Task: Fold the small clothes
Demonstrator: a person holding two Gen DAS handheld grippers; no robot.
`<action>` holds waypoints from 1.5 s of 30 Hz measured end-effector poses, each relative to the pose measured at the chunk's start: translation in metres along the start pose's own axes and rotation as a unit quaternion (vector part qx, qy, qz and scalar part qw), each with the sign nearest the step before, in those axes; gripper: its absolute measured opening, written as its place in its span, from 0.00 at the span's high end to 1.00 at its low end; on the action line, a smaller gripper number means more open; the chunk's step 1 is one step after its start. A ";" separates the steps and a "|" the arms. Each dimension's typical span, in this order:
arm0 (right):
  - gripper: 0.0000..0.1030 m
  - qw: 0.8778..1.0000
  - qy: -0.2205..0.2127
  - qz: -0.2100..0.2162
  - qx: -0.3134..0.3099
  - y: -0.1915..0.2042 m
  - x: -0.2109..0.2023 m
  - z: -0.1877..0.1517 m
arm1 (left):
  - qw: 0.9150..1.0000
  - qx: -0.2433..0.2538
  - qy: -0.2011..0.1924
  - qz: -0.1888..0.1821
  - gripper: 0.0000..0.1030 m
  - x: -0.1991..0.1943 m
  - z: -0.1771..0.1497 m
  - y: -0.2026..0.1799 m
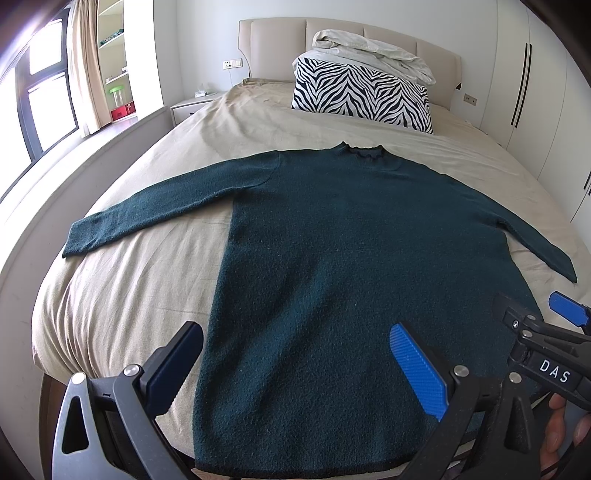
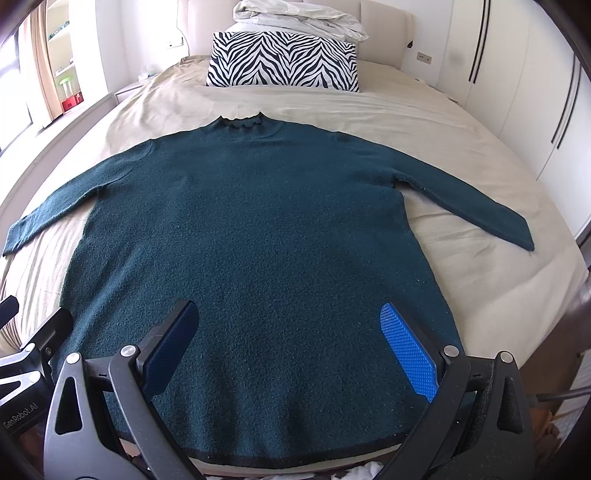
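— Where's the garment?

— The dark green sweater (image 2: 251, 236) lies flat on the bed (image 2: 480, 236), front spread, collar toward the far end and hem (image 2: 295, 459) at the near edge just under me. Both sleeves are stretched outward, the left sleeve (image 1: 147, 214) and the right sleeve (image 2: 480, 199) each angling back toward the near side. I read that layout as deliberate: laid open like this, every edge is reachable for a first fold.

— And your grippers?

— I hold the left gripper (image 1: 299, 369) over the near-left part of the body, fingers spread wide, gripping nothing. The right gripper (image 2: 291, 343) hovers over the near-right part, likewise spread and empty. They sit side by side above the hem, which suits taking both bottom corners or going out to a sleeve; I can't tell which.

— Anything in the way?

— The zebra pillow (image 2: 282, 61) with a crumpled duvet (image 2: 299, 16) on top sits at the far end by the headboard (image 1: 273, 44), well apart from the collar. The wardrobe (image 1: 535, 92) stands on the right.
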State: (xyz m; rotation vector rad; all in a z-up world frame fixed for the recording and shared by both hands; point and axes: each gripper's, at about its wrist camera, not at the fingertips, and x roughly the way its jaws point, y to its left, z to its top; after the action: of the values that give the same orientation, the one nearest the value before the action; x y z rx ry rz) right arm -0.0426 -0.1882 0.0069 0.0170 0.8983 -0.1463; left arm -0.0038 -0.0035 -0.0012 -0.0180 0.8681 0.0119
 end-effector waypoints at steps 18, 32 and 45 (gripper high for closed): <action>0.03 1.000 0.001 -0.002 0.001 0.001 0.000 -0.001 | 1.000 0.000 0.001 -0.001 0.00 0.000 0.000 0.000; 0.03 1.000 0.002 -0.003 0.001 0.001 0.002 -0.001 | 1.000 0.000 0.001 -0.001 0.00 0.000 0.000 0.000; 0.03 1.000 0.003 -0.004 0.001 0.003 0.003 -0.003 | 1.000 -0.001 0.002 -0.001 0.00 0.000 0.000 0.000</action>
State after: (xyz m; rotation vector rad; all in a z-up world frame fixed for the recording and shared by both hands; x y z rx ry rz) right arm -0.0428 -0.1856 0.0026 0.0156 0.9050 -0.1538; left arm -0.0033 -0.0031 -0.0012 -0.0206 0.8717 0.0102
